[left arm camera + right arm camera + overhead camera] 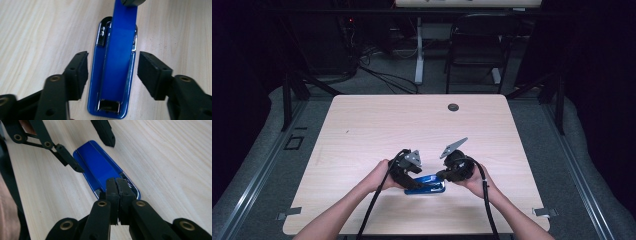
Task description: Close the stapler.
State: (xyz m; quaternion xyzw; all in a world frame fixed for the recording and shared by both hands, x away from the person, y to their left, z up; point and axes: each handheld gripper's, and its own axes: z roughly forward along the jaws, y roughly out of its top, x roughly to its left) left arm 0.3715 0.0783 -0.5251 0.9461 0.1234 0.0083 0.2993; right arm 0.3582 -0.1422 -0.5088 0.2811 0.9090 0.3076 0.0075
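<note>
Left gripper view: the left gripper straddles a blue stapler on the desk, jaws apart, untouching; the right gripper, jaws together, presses its front end.

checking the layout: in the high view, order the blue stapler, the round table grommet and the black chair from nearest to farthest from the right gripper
1. Blue stapler, just left of the right gripper, at its tips.
2. Round grommet, near the table's far edge.
3. Black chair, beyond the table.
</note>
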